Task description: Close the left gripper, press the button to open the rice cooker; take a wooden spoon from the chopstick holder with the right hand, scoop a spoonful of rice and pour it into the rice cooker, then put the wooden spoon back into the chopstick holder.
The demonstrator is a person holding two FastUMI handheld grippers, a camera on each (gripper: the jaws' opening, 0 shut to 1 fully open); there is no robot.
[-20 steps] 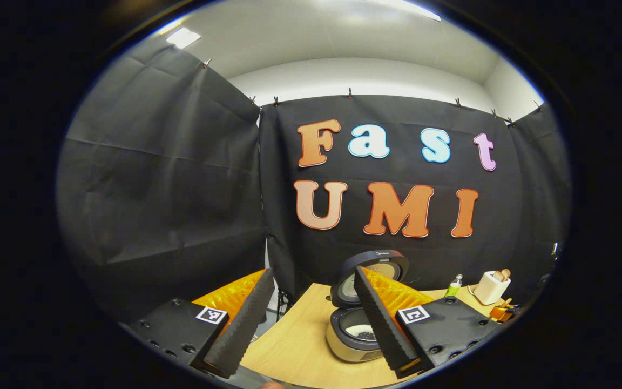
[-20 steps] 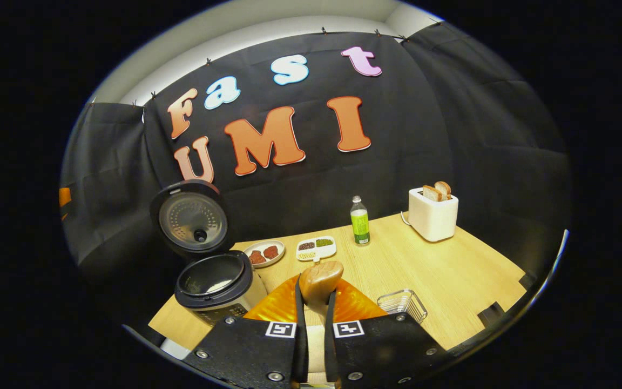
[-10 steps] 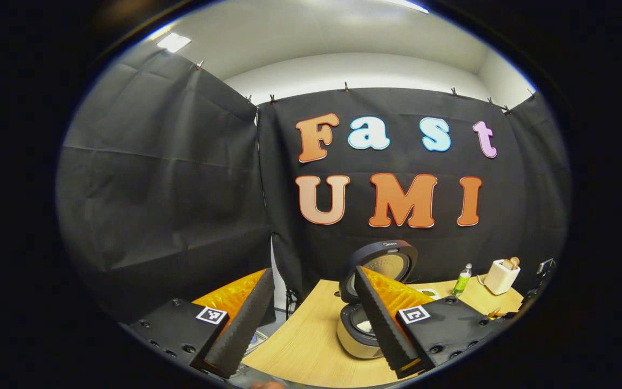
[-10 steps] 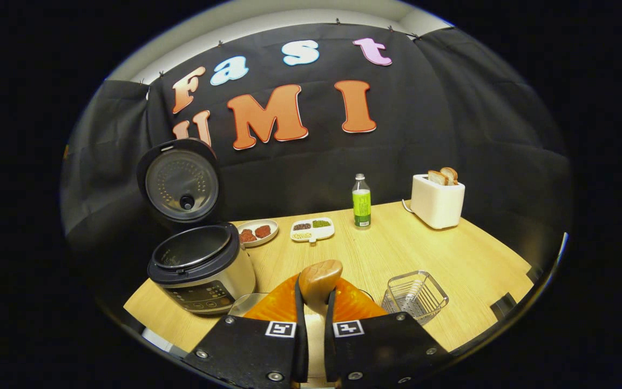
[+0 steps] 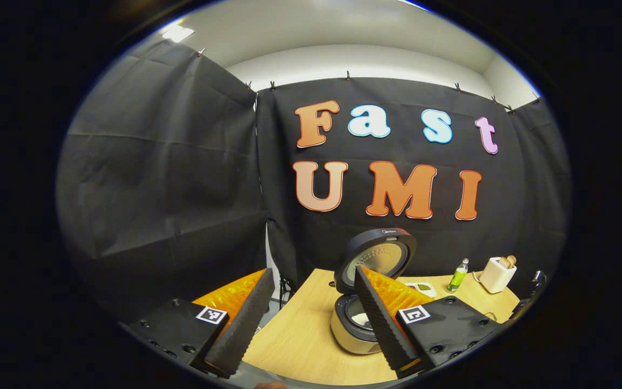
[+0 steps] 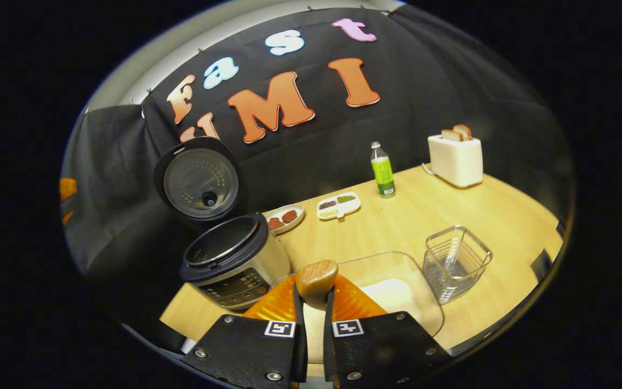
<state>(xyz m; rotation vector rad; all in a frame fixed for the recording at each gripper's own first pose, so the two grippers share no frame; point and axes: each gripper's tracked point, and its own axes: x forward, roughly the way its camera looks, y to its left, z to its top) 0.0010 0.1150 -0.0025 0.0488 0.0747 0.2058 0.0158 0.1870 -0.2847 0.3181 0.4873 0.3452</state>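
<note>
Wooden spoon [image 6: 316, 278] clamped in right tongs [image 6: 311, 302], above clear rice tray [image 6: 397, 286] beside open rice cooker [image 6: 232, 259] on desk [image 6: 505, 210]. Left tongs [image 5: 311, 319] spread apart, off desk edge; chopstick holder [image 6: 455, 263] seemingly empty.

open rice cooker [image 6: 232, 265], wooden spoon [image 6: 316, 278] clamped

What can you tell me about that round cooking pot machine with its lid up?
The rice cooker stands upright near the table's left front corner, lid swung fully open and standing behind the body. The body looks silvery metal with a dark rim and a button panel in front. The lid's underside is a dimpled metal disc with a dark centre knob. In the left gripper view some white shows inside the pot. Neither pair of tongs touches it.
</note>
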